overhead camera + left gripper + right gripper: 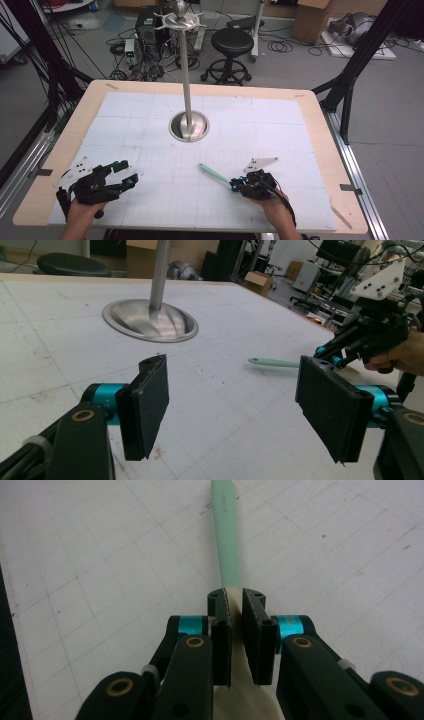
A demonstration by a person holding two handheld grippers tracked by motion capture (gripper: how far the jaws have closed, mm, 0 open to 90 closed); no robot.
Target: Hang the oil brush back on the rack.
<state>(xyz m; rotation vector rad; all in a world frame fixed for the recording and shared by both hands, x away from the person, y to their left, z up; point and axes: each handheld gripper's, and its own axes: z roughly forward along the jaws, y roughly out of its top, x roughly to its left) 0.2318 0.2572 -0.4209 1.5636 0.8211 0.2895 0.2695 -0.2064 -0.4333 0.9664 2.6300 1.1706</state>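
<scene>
Right claw (235, 630) grips the mint-handled utensil (226, 535); left claw (240, 410) gapes, holding nothing.
The right gripper view reveals its cream end; bare surface (150, 125) surrounds the stand (189, 125).

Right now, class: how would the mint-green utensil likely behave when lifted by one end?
The utensil looks slim and plastic, so probably light. Its straight handle suggests stiffness. Held at one end by the right tongs, its far end may droop or swivel.

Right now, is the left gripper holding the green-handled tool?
No, the left gripper stands open over bare table, while the green-handled tool sits clamped in the right gripper.
</scene>
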